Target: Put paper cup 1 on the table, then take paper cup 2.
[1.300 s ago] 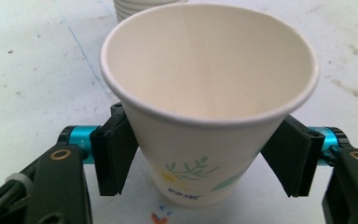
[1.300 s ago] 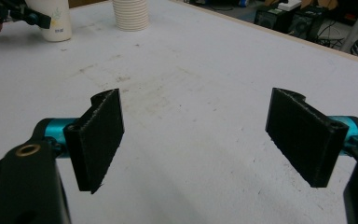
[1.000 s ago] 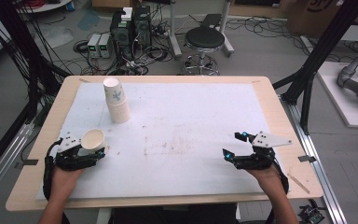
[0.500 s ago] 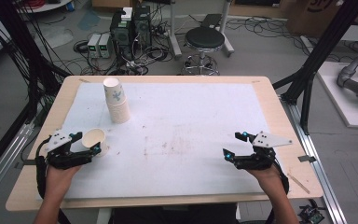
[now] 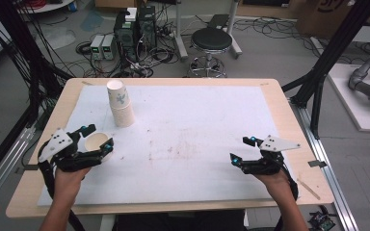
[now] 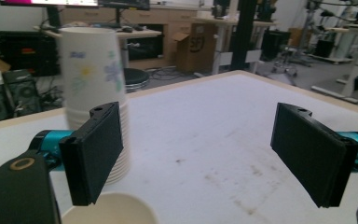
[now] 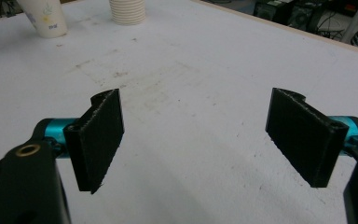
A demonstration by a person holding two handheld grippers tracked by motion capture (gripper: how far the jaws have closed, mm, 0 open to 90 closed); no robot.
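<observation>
A tall stack of flowered paper cups (image 5: 119, 103) stands at the back left of the white mat (image 5: 197, 120). A single paper cup (image 5: 98, 143) stands upright in front of it, mouth up. My left gripper (image 5: 99, 138) is open, its jaws wide apart on either side of this cup without touching it. In the left gripper view the cup's rim (image 6: 109, 211) shows low between the jaws and the stack (image 6: 95, 93) rises behind the left jaw. My right gripper (image 5: 241, 149) is open and empty over the mat at the front right. The right gripper view shows the single cup (image 7: 44, 18) and the stack (image 7: 127, 11) far off.
The mat covers most of a wooden table (image 5: 289, 120); faint stains mark its middle. On the floor behind the table are a black stool (image 5: 212, 41) and computer boxes with cables (image 5: 135, 29). Black frame posts (image 5: 325, 72) stand at both sides.
My left gripper has drawn back a little to the left, while the single cup stays in place on the mat. The right gripper has not moved.
</observation>
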